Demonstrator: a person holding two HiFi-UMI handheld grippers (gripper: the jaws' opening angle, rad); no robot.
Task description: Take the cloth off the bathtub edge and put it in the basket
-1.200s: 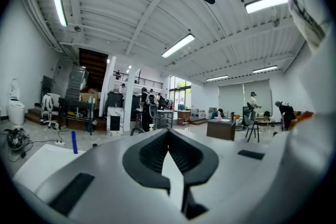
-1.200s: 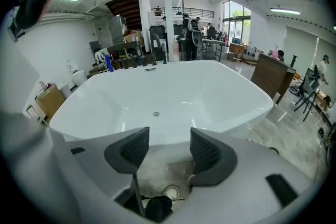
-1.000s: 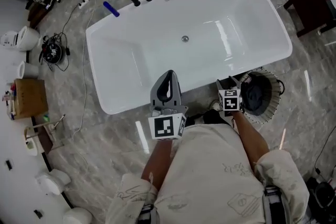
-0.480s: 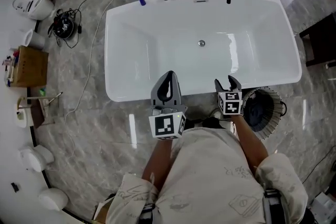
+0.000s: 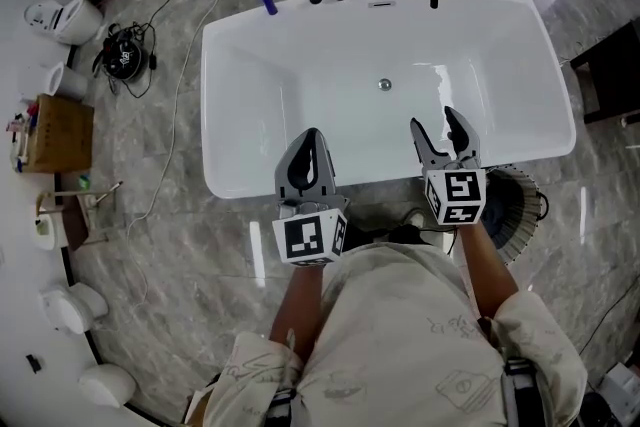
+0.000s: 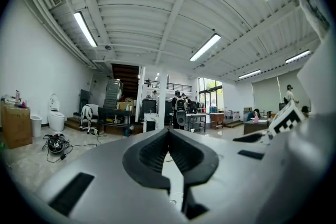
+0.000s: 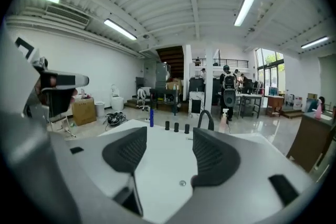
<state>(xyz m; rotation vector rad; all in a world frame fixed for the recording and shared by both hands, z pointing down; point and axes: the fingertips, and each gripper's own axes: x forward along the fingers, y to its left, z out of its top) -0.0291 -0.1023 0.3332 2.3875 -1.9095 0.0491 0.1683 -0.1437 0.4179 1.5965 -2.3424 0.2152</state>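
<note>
While both tongs hang over the near side of the tub (image 5: 300,65), not much is left to do, I think. The left tongs (image 5: 311,137) are shut tip to tip and hold nothing. The right tongs (image 5: 433,118) are wide open. Their jaws have just been opening, and nothing is between them. Through the gap you see only the white tub.

No cloth lies on the tub edge in front of the tongs. The basket (image 5: 522,217) sits on the floor just to the right of the right tongs and below them, partly hidden behind them. Something dark shows inside it. I think that is the cloth (image 5: 500,187), but I cannot be sure.

What could go wrong now? The cloth may not be all the way in. If a corner hangs over the rim on the side hidden under the right tongs, it could slide out onto the floor. The basket looks light, and it is close to the person (image 5: 400,335). A bump from an elbow or a step to the side could tip it and spill the cloth.

The right tongs are open and near the hard tub edge, so a quick swing down could knock them on it. Far off to the left of the left tongs, cords (image 5: 122,55) lie on the floor. A foot could catch on them if the person walks that way.
</note>
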